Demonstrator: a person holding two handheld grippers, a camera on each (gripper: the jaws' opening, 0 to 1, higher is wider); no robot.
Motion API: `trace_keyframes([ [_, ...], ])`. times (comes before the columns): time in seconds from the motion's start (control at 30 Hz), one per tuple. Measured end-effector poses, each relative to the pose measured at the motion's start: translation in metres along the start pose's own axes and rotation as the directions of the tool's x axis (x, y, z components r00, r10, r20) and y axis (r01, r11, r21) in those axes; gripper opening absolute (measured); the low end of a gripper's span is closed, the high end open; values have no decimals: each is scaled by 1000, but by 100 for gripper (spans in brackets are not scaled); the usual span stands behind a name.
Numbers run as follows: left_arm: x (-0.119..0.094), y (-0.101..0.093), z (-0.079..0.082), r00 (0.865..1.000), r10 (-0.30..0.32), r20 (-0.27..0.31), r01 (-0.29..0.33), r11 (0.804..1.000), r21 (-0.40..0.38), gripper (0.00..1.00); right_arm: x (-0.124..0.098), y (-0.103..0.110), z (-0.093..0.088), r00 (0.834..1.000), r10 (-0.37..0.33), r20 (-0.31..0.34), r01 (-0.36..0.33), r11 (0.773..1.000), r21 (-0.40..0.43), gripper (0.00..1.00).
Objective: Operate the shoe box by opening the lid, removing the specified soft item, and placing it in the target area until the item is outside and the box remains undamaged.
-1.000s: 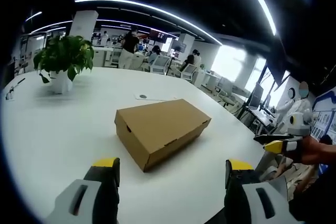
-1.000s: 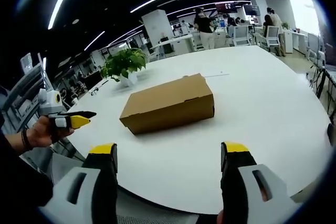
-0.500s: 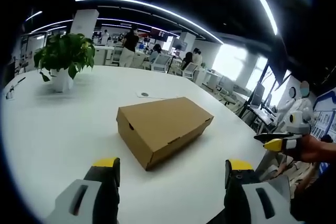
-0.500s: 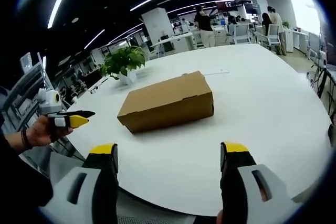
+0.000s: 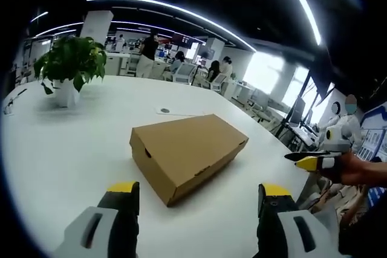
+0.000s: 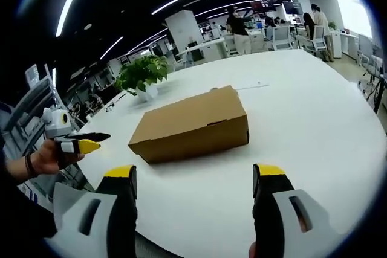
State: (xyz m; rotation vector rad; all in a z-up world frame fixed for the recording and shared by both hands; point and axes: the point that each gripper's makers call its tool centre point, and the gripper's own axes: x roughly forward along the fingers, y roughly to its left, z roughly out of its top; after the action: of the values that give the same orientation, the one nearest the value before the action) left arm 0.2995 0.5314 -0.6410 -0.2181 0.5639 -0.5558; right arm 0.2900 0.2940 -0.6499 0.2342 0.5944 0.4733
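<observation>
Plain brown cardboard shoe box (image 5: 188, 151) (image 6: 192, 124), lid closed, lying flat, set diagonally on white table (image 5: 54, 149)

Both cameras shift a little closer to the shoe box (image 5: 188, 151), which sits slightly larger and lower in the right gripper view than a second ago. The box itself lies on the white table (image 5: 54, 149) where it was, lid shut. In the left gripper view the right gripper (image 5: 305, 160) sits a bit further left. In the right gripper view the left gripper (image 6: 84, 143) hangs lower.
</observation>
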Motion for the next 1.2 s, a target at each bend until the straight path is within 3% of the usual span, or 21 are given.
trace_keyframes([
  [0.2,18,4,-3,1000,1,-5,-1,1000,-26,78,21,-20,11,999,0,32,-3,997,75,72],
  [0.83,75,23,-21,997,8,-83,-6,1000,23,76,104,-59,30,1000,12,-16,-11,998,56,71],
  [0.93,81,27,-23,995,1,-96,2,1000,25,66,116,-66,29,999,2,-41,0,999,52,69],
  [0.97,82,35,-24,994,35,-102,-31,999,39,63,118,-66,29,999,4,-41,-1,998,56,67],
  [1.2,80,44,-23,995,52,-89,-51,999,13,51,128,-65,26,998,-10,-55,13,998,59,54],
])
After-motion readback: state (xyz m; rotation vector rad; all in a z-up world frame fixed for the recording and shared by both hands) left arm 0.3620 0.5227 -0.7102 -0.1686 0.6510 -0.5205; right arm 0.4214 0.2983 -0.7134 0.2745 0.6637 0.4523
